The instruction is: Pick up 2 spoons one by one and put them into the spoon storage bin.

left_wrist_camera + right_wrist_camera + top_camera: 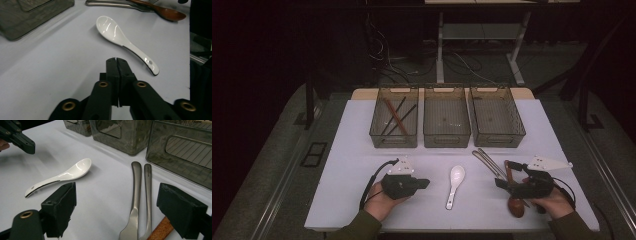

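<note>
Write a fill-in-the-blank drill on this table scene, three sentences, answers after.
1. The white spoon lies between the two ____.
2. The left gripper has its jaws ____.
3. The chopsticks lie in the ____ of the three bins.

Missing words: grippers; shut; left

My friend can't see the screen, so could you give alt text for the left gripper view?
A pair of black tongs, shut with nothing between them, points across a white table toward a white ceramic spoon lying bowl-up just ahead, not touching it. Beyond lie a brown wooden spoon and metal cutlery handles; a smoky transparent bin sits upper left.
</note>
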Available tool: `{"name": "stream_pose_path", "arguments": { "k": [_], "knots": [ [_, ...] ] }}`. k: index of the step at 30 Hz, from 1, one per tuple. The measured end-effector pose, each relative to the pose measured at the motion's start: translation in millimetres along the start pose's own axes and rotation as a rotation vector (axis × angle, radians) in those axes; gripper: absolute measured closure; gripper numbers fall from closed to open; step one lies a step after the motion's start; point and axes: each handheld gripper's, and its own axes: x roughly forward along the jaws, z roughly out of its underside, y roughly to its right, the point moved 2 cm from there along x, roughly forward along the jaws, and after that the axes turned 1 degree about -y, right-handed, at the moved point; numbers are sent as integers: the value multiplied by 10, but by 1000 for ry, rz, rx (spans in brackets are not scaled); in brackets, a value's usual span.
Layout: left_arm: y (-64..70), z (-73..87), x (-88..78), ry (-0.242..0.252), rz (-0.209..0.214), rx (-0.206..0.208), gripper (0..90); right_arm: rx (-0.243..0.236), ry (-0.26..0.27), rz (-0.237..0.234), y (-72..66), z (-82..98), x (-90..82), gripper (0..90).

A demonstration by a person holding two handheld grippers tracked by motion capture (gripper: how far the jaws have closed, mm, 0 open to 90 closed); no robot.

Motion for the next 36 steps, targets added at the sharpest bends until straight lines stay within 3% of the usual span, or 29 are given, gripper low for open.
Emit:
{"name": "stream_pose_path", "arguments": {
  "k": [18, 26, 36],
  "knots": [
    [258, -218, 488, -58, 87, 88, 893, -13, -10, 2, -6, 4, 20, 158],
    [407, -241, 717, -105, 116, 119, 893, -17, -7, -1, -6, 3, 19, 158],
    [469, -206, 796, -150, 116, 143, 893, -21, -15, -5, -9, 10, 26, 158]
  ]
}}
